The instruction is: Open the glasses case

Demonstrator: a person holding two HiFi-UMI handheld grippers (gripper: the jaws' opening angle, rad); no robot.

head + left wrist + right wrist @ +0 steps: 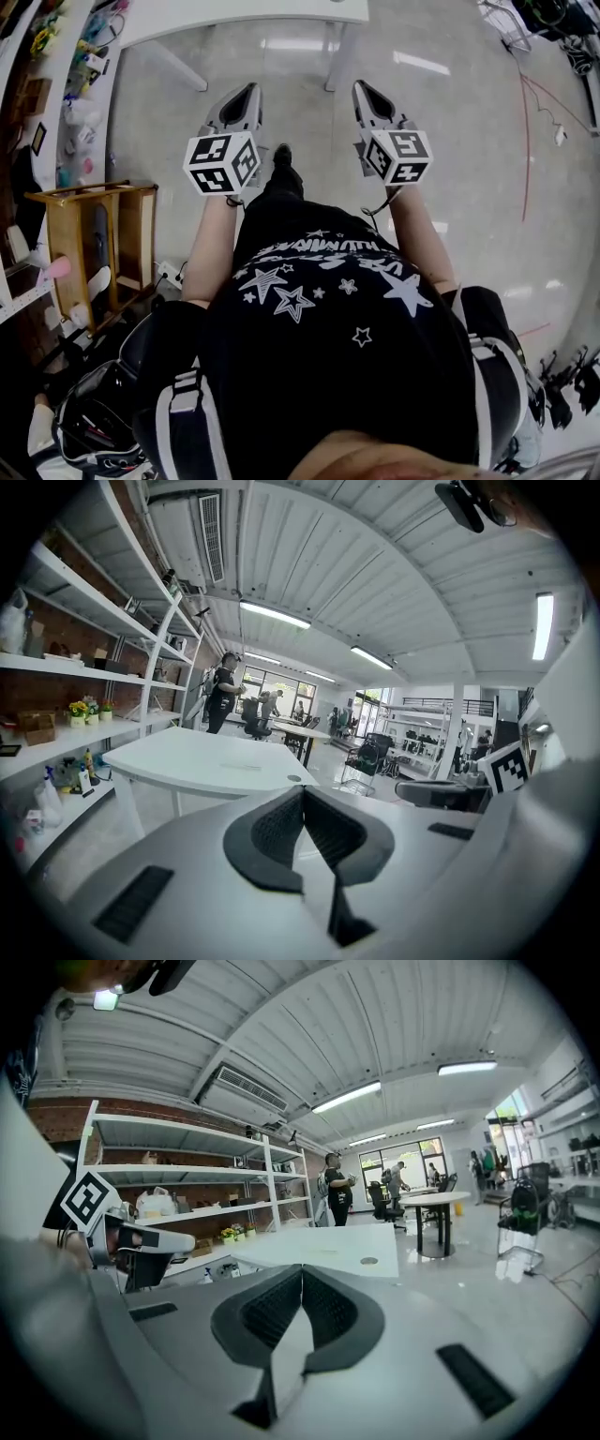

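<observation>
No glasses case shows in any view. In the head view my left gripper [249, 90] and right gripper [360, 88] are held out side by side over the grey floor, short of a white table [246, 13]. Both point almost level toward that table. The left gripper [302, 791] has its dark pads pressed together at the tips with nothing between them. My right gripper [301, 1270] looks the same, pads meeting, nothing held. The white table [202, 758] lies ahead in the left gripper view, and the white table [323, 1245] also fills the middle of the right gripper view.
Shelves [66, 70] with bottles and small goods run along the left wall, with a wooden rack [94, 239] beside me. A person in black [338, 1190] stands beyond the table. More tables and chairs [291, 731] stand deeper in the room. Cables [539, 103] lie at the right.
</observation>
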